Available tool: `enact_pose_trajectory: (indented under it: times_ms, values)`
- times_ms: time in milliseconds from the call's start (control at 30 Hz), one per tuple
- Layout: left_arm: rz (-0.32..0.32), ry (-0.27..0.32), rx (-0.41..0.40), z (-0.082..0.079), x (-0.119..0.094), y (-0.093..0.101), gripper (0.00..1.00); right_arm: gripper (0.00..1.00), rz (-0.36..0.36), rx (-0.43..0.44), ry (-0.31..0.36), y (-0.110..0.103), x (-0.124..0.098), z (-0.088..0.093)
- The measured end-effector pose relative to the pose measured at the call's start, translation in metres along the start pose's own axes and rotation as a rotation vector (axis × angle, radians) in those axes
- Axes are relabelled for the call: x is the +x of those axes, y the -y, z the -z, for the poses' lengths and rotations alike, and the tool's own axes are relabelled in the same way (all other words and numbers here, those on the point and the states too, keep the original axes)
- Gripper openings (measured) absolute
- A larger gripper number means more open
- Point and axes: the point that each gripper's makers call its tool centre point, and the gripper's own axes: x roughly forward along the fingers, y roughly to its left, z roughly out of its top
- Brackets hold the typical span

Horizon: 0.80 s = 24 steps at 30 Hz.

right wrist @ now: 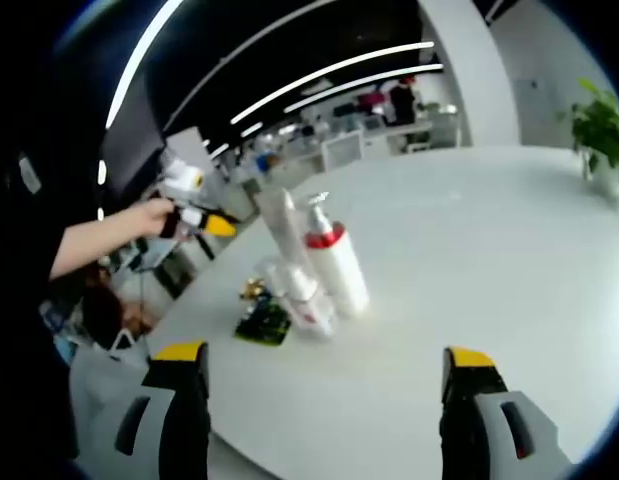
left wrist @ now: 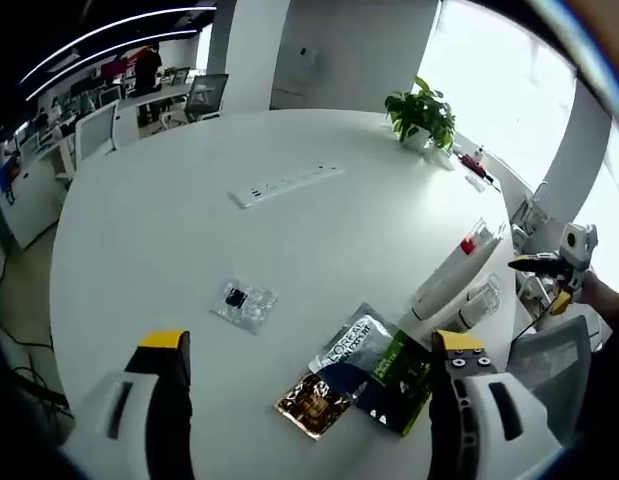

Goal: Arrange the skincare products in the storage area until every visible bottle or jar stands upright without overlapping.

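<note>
- Left gripper view: left gripper [left wrist: 314, 385] hovered over the round white desk [left wrist: 189, 230], its fingers [left wrist: 164, 365] spread wide apart with nothing between them.
- Sachets [left wrist: 359, 385] (gold, silver, dark green) lay flat in a loose overlapping pile at 6 o'clock, just inside the finger at 5 o'clock.
- Small clear packet [left wrist: 244, 303] lay flat and alone toward 7 o'clock from centre, apart from the pile.
- White pump bottle [left wrist: 451, 272] with a red collar lay on its side at 4 o'clock; a smaller clear bottle [left wrist: 479, 300] lay touching or just beside it, nearer the desk edge.
- White power strip [left wrist: 286, 185] lay toward 12 o'clock; potted plant [left wrist: 421, 115] stood at 1 o'clock by the far edge.
- Right gripper [left wrist: 559, 262] showed at 3 o'clock, off the desk edge; its finger state could not be told here.
- Right gripper view: right gripper [right wrist: 324, 385] had its fingers [right wrist: 469, 375] wide apart, empty, above the desk [right wrist: 469, 240].
- White pump bottle [right wrist: 334, 262] at centre appeared to lie with its pump toward 12 o'clock; a white tube [right wrist: 281, 225] and the smaller bottle [right wrist: 307, 298] lay against it at its 9 o'clock side.
- Sachets [right wrist: 261, 318] lay at 8 o'clock from centre, near the desk edge.
- A person's hand [right wrist: 149, 218] held the left gripper [right wrist: 204, 224] at 10 o'clock.
</note>
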Motion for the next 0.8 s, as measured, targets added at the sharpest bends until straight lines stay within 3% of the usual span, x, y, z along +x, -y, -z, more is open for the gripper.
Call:
enact_pose_trajectory:
  times_ms: [367,600,800]
  values:
    - [-0.01,-0.03,-0.015,0.005,0.023,-0.02,0.91,0.98,0.007,0.007,-0.018,0.007,0.008,0.001]
    - [-0.049,-0.048,0.005,0.011,0.043,-0.039,0.88,0.98,0.004,0.006,-0.029,0.009,0.013,0.0]
    - [-0.082,-0.026,0.033,0.006,0.061,-0.053,0.75,0.98,0.016,0.019,-0.04,0.016,0.013,0.005]
